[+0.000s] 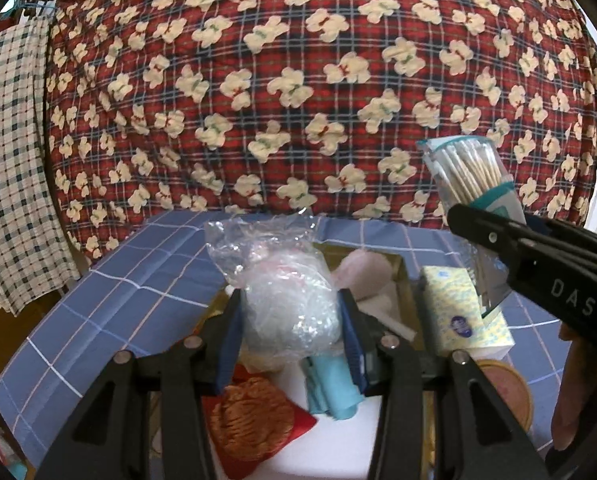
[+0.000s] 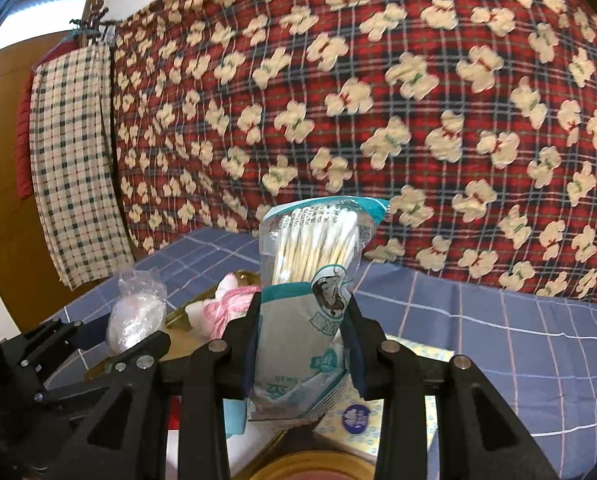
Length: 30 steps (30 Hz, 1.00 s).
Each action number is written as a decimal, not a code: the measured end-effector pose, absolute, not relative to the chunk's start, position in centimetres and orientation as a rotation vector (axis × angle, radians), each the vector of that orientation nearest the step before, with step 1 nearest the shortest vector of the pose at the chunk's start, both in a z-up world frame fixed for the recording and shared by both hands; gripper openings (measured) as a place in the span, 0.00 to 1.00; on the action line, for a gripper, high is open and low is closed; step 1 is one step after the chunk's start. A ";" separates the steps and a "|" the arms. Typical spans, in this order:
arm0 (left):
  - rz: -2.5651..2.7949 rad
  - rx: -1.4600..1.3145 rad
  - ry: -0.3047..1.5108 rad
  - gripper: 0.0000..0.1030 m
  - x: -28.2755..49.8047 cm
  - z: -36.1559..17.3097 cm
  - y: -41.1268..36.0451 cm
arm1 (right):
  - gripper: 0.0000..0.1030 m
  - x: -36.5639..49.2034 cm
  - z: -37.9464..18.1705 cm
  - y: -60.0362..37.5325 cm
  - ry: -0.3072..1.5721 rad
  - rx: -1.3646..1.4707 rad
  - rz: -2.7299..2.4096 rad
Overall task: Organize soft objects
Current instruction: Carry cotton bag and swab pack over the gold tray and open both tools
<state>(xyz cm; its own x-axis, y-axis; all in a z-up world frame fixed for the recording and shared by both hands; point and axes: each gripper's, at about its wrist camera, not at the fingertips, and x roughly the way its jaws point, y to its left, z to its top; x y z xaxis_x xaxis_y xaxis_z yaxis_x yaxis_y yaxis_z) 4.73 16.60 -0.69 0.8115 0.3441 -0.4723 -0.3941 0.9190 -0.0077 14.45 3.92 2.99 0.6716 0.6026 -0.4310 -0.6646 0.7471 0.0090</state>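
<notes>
My left gripper (image 1: pixel 291 320) is shut on a clear plastic bag of white cotton pads (image 1: pixel 282 292), held above the blue checked table (image 1: pixel 146 280). My right gripper (image 2: pixel 301 344) is shut on an upright pack of cotton swabs (image 2: pixel 310 272). From the left wrist camera, that swab pack (image 1: pixel 466 176) and the right gripper's black body stand at the right. The right wrist camera shows the cotton-pad bag (image 2: pixel 136 320) at the left, in the left gripper. A gold-rimmed tray (image 1: pixel 402 276) behind holds a pink and white soft thing (image 1: pixel 364 270).
A yellow tissue pack (image 1: pixel 456 312) lies beside the tray. Below my left gripper are a light blue roll (image 1: pixel 330 384), a woven orange coaster (image 1: pixel 250 416) on red cloth and a round tin (image 1: pixel 510 392). A red teddy-print blanket (image 1: pixel 298 80) hangs behind the table.
</notes>
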 end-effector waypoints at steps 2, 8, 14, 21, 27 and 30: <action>0.400 -0.113 0.497 0.43 4.6 -0.9 17.2 | 0.38 14.6 2.6 4.7 0.457 -0.161 0.722; 0.417 -0.110 0.534 0.43 4.2 -1.6 18.5 | 0.38 14.8 1.5 7.1 0.524 -0.216 0.736; 0.411 -0.115 0.581 0.43 4.5 -2.3 19.5 | 0.38 14.8 0.3 8.7 0.577 -0.259 0.745; 0.426 -0.103 0.633 0.49 4.7 -3.7 19.7 | 0.47 14.5 -1.8 10.2 0.666 -0.329 0.790; 0.437 -0.108 0.625 0.71 4.0 -3.9 19.9 | 0.77 13.4 -1.4 9.9 0.648 -0.319 0.821; 0.445 -0.097 0.616 0.76 3.6 -3.7 19.8 | 0.77 12.8 -1.0 9.5 0.627 -0.314 0.824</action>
<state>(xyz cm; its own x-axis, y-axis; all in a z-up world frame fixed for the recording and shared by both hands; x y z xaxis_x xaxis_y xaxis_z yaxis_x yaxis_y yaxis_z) 3.59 19.76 -3.66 0.7253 0.3745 -0.5777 -0.4311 0.9013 0.0430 12.79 9.46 -1.03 0.5148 0.5832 -0.6284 -0.7612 0.6481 -0.0222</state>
